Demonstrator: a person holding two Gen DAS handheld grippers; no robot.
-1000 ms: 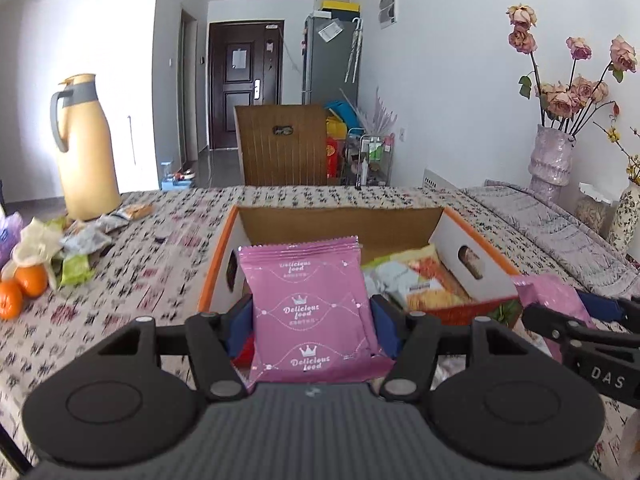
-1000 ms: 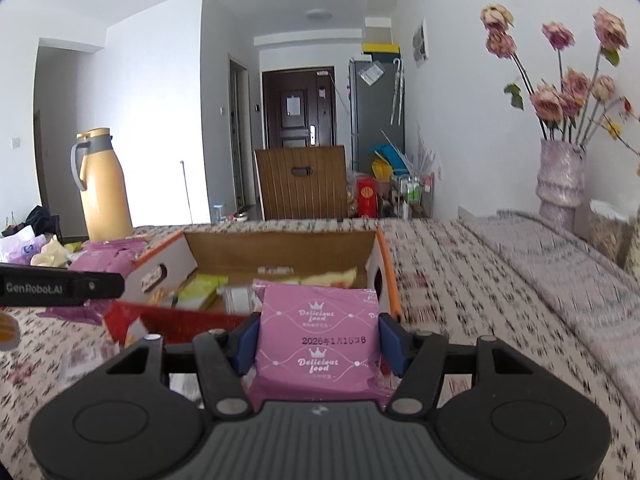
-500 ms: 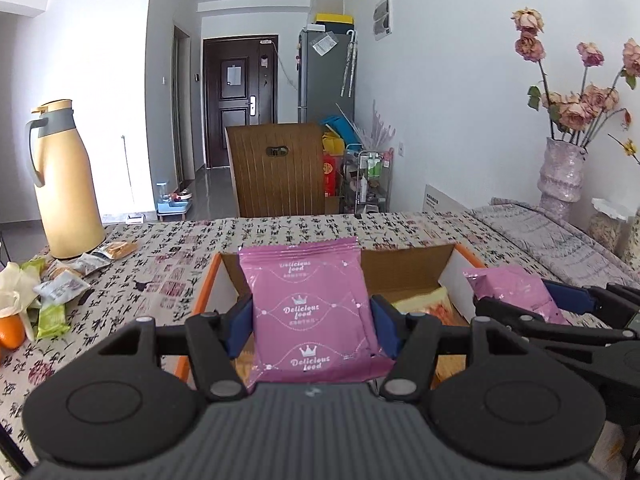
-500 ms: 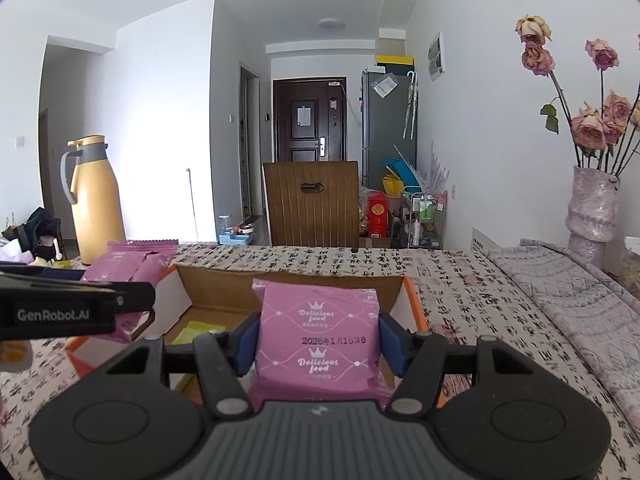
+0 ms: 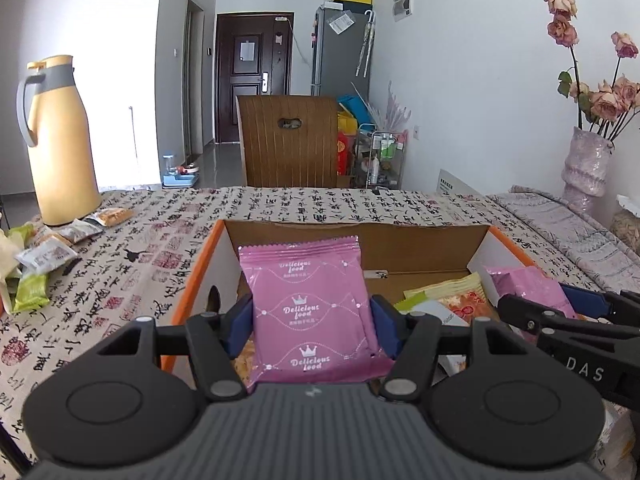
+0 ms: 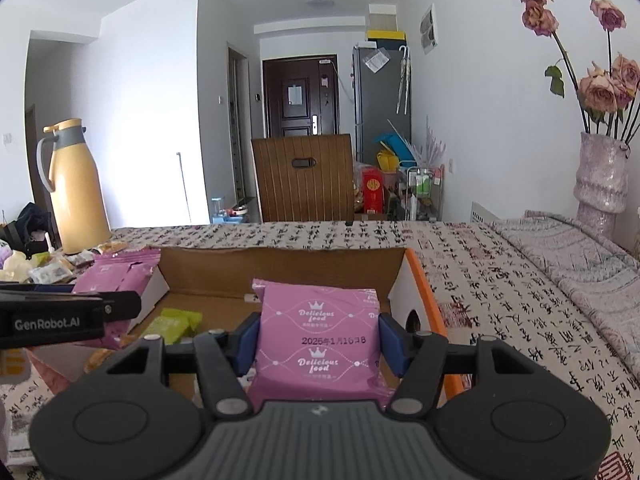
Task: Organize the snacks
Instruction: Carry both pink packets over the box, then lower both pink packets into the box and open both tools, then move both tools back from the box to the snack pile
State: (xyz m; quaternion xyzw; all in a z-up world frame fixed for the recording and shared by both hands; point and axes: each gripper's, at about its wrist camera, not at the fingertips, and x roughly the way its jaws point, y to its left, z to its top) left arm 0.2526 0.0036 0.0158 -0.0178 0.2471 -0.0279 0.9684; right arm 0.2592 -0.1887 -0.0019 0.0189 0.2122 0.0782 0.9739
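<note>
1. In my left gripper [image 5: 312, 322] I hold a pink snack packet [image 5: 310, 312] upright; its front reads "Delicious food". My two blue pads [image 5: 384, 330] press on its left and right edges, so the fingers are closed only to the packet's width.
2. In my right gripper [image 6: 318, 340] I hold a second pink packet [image 6: 318, 338], also upright, with a printed date across its middle. The blue pads there squeeze it from both sides in the same way.
3. Both packets hang above the open cardboard box [image 5: 360, 240], which has orange outer edges and a brown inside. My left packet is over the box's left part, my right packet over its right part, near the orange side wall [image 6: 430, 308].
4. Inside the box lie other snacks: a yellow-and-orange packet [image 5: 460, 296] and a green packet [image 6: 172, 324] on the bottom.
5. From the left camera my right gripper shows at the right edge, over the box; from the right camera my left gripper shows at the left edge.
6. The box stands on a table under a cloth printed with calligraphy [image 5: 132, 272].
7. At the table's far left stands a yellow thermos jug [image 5: 60, 148], with loose snack packets [image 5: 48, 254] near its foot.
8. At the far right is a pale vase of dried roses [image 6: 600, 176].
9. Beyond the table are a wooden chair back [image 5: 290, 144] and a dark door [image 5: 254, 76].
</note>
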